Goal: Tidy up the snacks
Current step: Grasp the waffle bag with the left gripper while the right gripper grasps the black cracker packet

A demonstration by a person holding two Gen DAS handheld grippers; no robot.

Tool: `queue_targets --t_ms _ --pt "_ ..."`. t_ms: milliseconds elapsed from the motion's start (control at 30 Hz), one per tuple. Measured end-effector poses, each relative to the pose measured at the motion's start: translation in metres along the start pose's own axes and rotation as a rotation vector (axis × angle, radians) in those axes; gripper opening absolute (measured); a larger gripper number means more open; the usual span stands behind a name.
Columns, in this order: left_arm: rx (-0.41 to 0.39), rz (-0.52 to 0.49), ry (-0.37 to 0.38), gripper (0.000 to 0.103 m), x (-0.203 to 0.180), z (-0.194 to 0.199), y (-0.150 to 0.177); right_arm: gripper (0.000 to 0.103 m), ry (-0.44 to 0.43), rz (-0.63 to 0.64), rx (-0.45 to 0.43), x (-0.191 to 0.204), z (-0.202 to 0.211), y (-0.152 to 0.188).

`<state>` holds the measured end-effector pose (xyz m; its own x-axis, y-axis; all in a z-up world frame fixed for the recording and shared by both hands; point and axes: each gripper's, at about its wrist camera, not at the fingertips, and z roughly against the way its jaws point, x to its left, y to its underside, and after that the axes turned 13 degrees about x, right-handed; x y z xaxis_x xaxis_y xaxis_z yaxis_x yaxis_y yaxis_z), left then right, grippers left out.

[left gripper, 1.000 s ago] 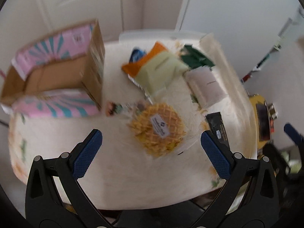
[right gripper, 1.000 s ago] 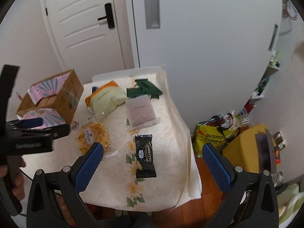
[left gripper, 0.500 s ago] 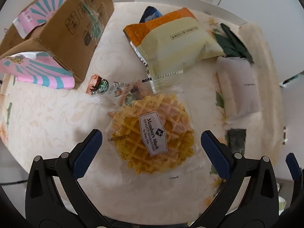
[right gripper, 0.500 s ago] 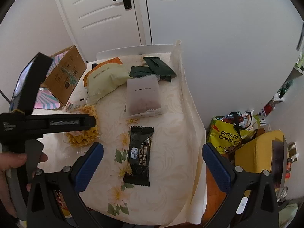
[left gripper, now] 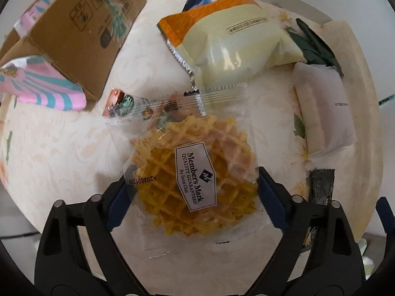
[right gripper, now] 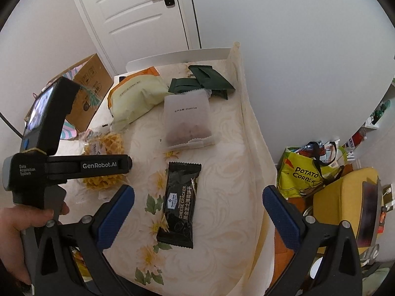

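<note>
A clear-wrapped round waffle (left gripper: 195, 180) with a Member's Mark label lies on the cream tablecloth. My left gripper (left gripper: 191, 197) is open, with a blue pad on each side of the waffle pack, at or near its edges. The waffle also shows in the right wrist view (right gripper: 105, 148), partly hidden by the left gripper's body (right gripper: 61, 167). My right gripper (right gripper: 197, 207) is open and empty, above a black cheese cracker pack (right gripper: 180, 202).
An open cardboard box (left gripper: 81, 29) with pink striped flaps stands at the left. A yellow-orange bag (left gripper: 232, 37), a white pouch (left gripper: 323, 113) and dark green packets (right gripper: 205, 81) lie farther back. A Potato Corner bag (right gripper: 306, 170) sits on the floor beyond the table's right edge.
My left gripper has dropped toward the table and now straddles the waffle pack. My right gripper has moved closer to the table, over the cracker pack.
</note>
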<state>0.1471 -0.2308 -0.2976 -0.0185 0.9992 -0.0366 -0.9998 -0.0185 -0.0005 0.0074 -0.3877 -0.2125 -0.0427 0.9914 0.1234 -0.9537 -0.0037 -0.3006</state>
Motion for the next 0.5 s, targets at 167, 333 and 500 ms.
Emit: queue_targets --t_ms 167,333,500 --pt "-0.012 -0.023 0.036 0.082 0.008 0.007 0.004 0.103 0.016 0.021 0.005 0.006 -0.004 0.004" --pt "-0.037 -0.048 0.079 0.081 0.024 0.021 0.013 0.103 0.023 0.022 -0.005 0.012 -0.003 0.003" --pt "-0.080 -0.085 0.106 0.081 0.033 0.042 0.022 0.103 0.046 0.030 -0.027 0.020 0.005 0.002"
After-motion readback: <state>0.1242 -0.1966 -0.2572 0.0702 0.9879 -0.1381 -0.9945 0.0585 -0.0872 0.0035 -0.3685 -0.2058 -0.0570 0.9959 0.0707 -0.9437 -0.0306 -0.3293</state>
